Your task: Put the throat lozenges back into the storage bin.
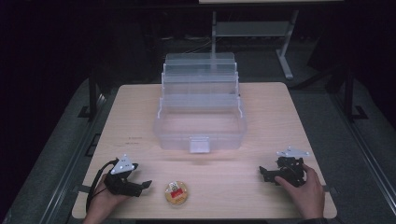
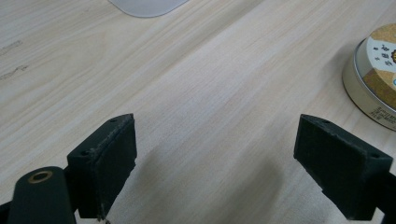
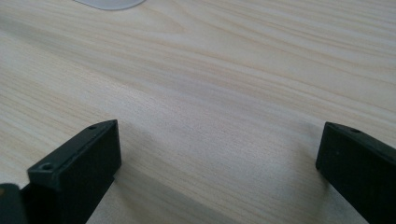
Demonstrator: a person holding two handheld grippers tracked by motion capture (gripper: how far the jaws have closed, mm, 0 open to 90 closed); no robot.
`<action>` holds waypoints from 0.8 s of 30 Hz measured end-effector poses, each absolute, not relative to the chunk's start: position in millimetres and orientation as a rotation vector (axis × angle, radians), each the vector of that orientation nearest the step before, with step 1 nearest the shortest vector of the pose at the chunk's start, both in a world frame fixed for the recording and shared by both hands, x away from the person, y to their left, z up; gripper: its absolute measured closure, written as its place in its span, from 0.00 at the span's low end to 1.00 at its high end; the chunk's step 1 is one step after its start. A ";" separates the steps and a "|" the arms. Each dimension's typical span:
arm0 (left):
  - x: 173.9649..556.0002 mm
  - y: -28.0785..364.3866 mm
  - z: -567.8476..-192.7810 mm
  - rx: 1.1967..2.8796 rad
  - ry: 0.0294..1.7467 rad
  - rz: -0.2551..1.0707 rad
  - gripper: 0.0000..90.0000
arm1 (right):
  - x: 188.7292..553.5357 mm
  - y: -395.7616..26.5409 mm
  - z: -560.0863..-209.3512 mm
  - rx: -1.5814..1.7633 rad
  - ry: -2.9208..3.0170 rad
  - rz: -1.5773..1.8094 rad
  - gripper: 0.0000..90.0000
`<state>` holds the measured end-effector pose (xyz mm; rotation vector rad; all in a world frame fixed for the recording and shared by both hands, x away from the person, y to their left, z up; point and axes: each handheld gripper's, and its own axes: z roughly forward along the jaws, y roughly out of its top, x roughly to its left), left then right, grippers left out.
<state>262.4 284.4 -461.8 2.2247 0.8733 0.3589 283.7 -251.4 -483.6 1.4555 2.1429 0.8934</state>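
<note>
A: Left gripper (image 1: 140, 185): jaws wide apart, nothing between them, only bare wood in the gap (image 2: 215, 154). It sits low at the near-left corner of the light wooden table (image 1: 271, 116), held in the person's left hand (image 1: 103, 201).

B: And the right?

A: Right gripper (image 1: 264, 174): jaws spread as well, holding nothing, with only table grain between them (image 3: 219, 154). Near-right corner, right hand (image 1: 306, 189) wrapped round the body, grey three-cornered plate on top.

B: Where's the tin?

A: Small round gold tin with a red-and-white label (image 1: 176, 192) lies flat near the front edge, between the two grippers and closer to the left one. It is just beside the left jaw tips, not touching. In the left gripper view it sits at the right edge (image 2: 373, 79), outside the jaw gap.

B: The box?

A: Clear plastic tiered organiser box (image 1: 201, 112) stands mid-table, opened, with trays stepped up toward the back and the front latch facing the person. It is well apart from both grippers. A pale corner of it shows at the top of each gripper view.
</note>
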 end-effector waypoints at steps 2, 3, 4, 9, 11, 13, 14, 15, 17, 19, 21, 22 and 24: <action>262.0 283.9 -460.4 2.227 0.876 0.349 0.14 | 283.7 -251.4 -483.6 1.456 2.143 0.893 0.00; 261.8 283.9 -459.7 2.229 0.876 0.349 0.14 | 283.7 -251.4 -483.6 1.456 2.143 0.893 0.00; 261.8 283.9 -459.0 2.229 0.876 0.347 0.14 | 283.7 -251.4 -483.6 1.455 2.143 0.893 0.00; 260.7 282.7 -455.4 2.229 0.871 0.343 0.14 | 283.7 -251.5 -483.6 1.455 2.143 0.893 0.00; 260.0 282.1 -454.0 2.233 0.866 0.346 0.14 | 283.7 -251.4 -483.6 1.455 2.143 0.893 0.00; 259.5 281.4 -452.8 2.234 0.863 0.348 0.14 | 283.7 -251.4 -483.6 1.456 2.143 0.893 0.00; 259.2 281.0 -451.7 2.237 0.860 0.349 0.14 | 283.7 -251.4 -483.6 1.455 2.143 0.893 0.00; 259.2 281.0 -451.7 2.237 0.860 0.349 0.14 | 283.7 -251.4 -483.6 1.455 2.143 0.893 0.00; 258.8 280.0 -450.7 2.239 0.855 0.347 0.14 | 283.7 -251.4 -483.6 1.455 2.143 0.893 0.00; 258.0 279.0 -449.8 2.241 0.852 0.343 0.14 | 283.8 -251.4 -483.6 1.455 2.143 0.893 0.00; 257.4 277.7 -448.8 2.242 0.848 0.338 0.14 | 283.7 -251.4 -483.6 1.455 2.143 0.893 0.00; 257.1 277.0 -448.1 2.241 0.847 0.332 0.14 | 283.7 -251.4 -483.6 1.456 2.143 0.893 0.00; 255.7 274.5 -445.5 2.233 0.840 0.318 0.14 | 283.7 -251.4 -483.6 1.456 2.143 0.893 0.00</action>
